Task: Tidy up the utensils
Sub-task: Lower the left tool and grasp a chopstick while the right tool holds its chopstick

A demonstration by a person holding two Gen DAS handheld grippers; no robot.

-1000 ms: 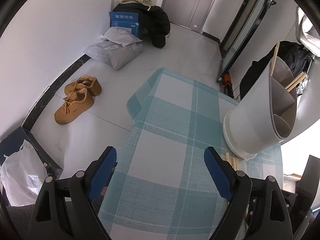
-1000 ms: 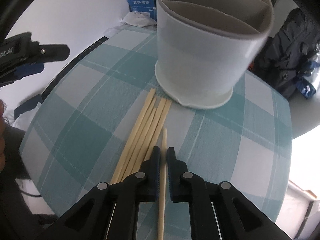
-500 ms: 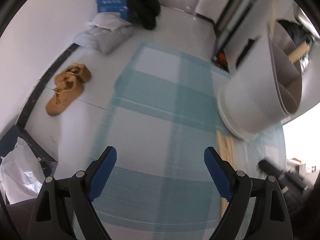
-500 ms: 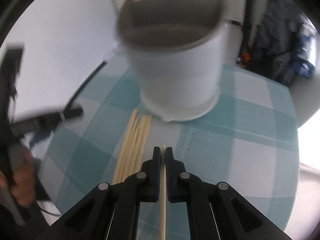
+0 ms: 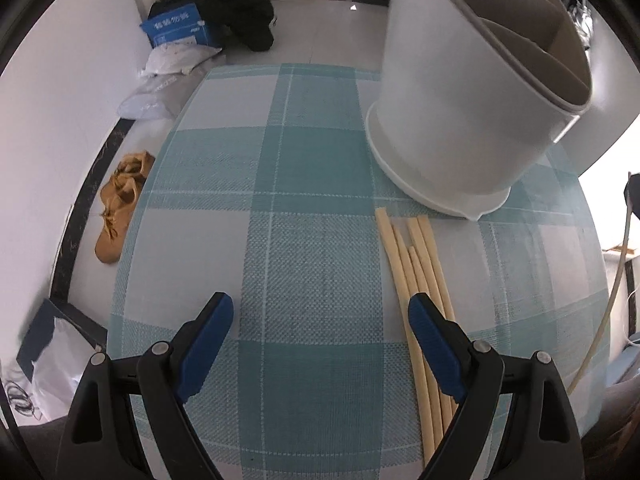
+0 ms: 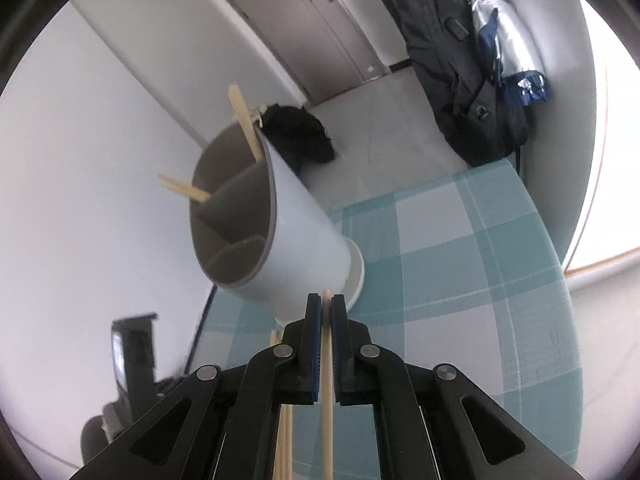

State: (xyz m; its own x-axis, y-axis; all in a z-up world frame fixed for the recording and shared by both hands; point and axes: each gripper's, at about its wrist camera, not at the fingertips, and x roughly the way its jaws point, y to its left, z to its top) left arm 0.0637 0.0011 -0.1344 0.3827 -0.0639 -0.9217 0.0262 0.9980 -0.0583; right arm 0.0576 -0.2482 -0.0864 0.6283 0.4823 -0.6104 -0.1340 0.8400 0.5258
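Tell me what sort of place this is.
Probably a lived-in home or dorm room, not a kitchen proper. A small table under a teal plaid cloth stands near a door; tan shoes lie on the floor, and dark jackets hang by the wall.

On the table (image 5: 312, 184) the holder (image 5: 460, 120) stands at the far right, with the loose chopsticks (image 5: 416, 272) lying side by side just before its base. The left gripper (image 5: 320, 320) sits at the near edge, its right jaw over the chopsticks. Sticks (image 6: 244, 118) stand in the holder's (image 6: 304, 248) far compartments. The right gripper (image 6: 326, 312) holds one chopstick (image 6: 327, 420) above the table, pointing at the holder. Shoes (image 5: 120, 208) lie on the floor left of the table.
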